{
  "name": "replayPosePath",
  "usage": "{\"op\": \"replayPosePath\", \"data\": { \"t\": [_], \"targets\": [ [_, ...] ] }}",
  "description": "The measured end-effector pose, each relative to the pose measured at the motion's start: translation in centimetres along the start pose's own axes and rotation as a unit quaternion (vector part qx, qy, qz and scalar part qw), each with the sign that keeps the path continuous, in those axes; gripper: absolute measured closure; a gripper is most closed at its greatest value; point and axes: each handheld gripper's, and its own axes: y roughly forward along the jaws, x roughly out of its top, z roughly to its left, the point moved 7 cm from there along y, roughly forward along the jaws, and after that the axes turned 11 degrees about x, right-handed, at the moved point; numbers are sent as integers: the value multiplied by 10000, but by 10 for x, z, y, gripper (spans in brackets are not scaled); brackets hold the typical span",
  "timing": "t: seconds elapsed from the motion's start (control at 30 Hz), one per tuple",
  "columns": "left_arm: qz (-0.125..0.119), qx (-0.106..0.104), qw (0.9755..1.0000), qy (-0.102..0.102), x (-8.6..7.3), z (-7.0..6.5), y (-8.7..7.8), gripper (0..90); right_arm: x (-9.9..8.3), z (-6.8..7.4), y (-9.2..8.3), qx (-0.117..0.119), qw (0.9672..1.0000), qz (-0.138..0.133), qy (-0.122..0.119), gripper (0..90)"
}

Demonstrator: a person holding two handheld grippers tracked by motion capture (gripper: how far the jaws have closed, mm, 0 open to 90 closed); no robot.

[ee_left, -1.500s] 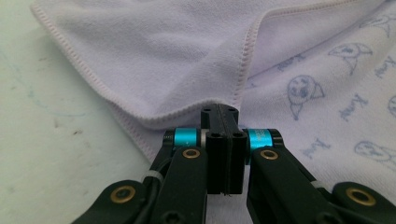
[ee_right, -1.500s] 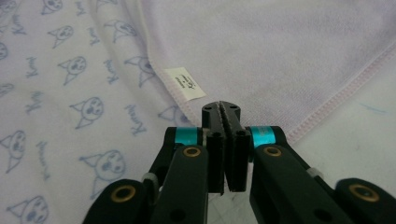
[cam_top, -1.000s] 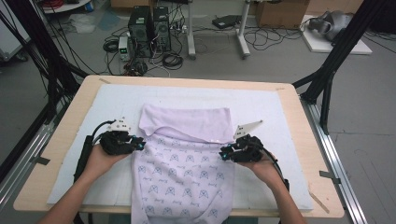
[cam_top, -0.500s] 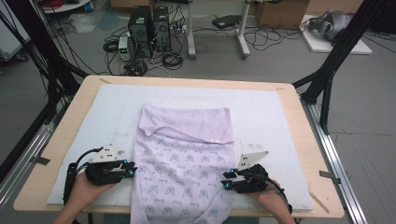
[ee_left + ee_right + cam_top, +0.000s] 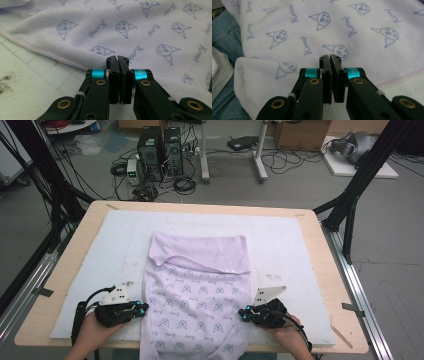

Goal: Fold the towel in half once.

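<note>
While the far end of the lilac towel (image 5: pixel 197 290) is already folded over, both grippers (image 5: pixel 142 309) (image 5: pixel 243 313) sit clenched on its side hems, near end still unfolded.

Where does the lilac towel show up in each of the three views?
High view: towel lies mid-table, its near end hanging over the front edge.
Left gripper view: it spans the top and right, its stitched hem running diagonally.
Right gripper view: it covers most of the picture.
Shared landmark: the printed blue faces.
</note>
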Motion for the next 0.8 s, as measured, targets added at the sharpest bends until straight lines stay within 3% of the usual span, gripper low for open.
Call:
{"op": "replayPosePath", "data": {
  "t": [0.17,0.33,0.47,0.57,0.63,0.67,0.8],
  "targets": [
    [-13,72,9999,-78,-4,6,-12,879,-2,-2,-10,-2,10000,-34,74,889],
    [-59,244,9997,-27,-8,9,-25,879,-1,-3,-17,33,9999,-87,77,889],
    [19,202,9997,-101,-14,11,-25,878,-2,-5,-20,68,9999,-85,119,888],
    [36,144,9998,-130,-15,12,-21,870,-2,-5,-17,246,9995,-44,188,862],
    [-47,194,9997,-159,-9,15,-20,813,3,-8,-20,297,9990,-243,243,792],
    [-116,219,9995,-193,-3,18,-20,787,7,-12,-23,219,9989,-353,229,750],
    [-313,303,9983,-384,25,34,-8,690,28,-37,-31,-101,9981,-546,263,723]
  ]
}}
